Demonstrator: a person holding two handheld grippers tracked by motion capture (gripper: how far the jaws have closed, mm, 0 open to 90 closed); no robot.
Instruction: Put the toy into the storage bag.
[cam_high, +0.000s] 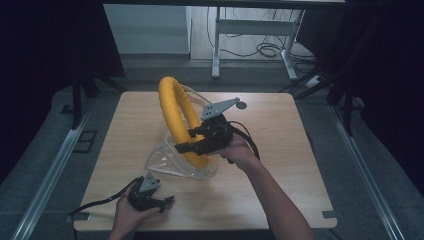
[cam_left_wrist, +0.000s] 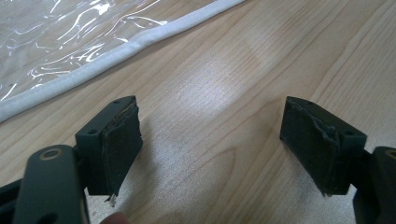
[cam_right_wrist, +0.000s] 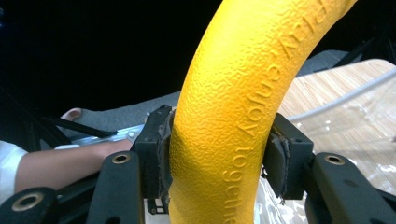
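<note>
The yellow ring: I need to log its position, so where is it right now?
In the high view the yellow ring stands upright near the table's middle, clamped by the right gripper, its bottom in the clear plastic bag.

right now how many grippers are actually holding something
1. The right gripper, raised over the middle of the table, has its jaws clamped on the yellow ring. The left gripper rests at the near left edge, jaws open with nothing between them.

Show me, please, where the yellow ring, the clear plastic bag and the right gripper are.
yellow ring (cam_high: 172, 102): high view, on its upper left curve.
clear plastic bag (cam_high: 165, 162): high view, on its lower left part.
right gripper (cam_right_wrist: 219, 163): right gripper view, between its jaws, clamped on the ring.
</note>
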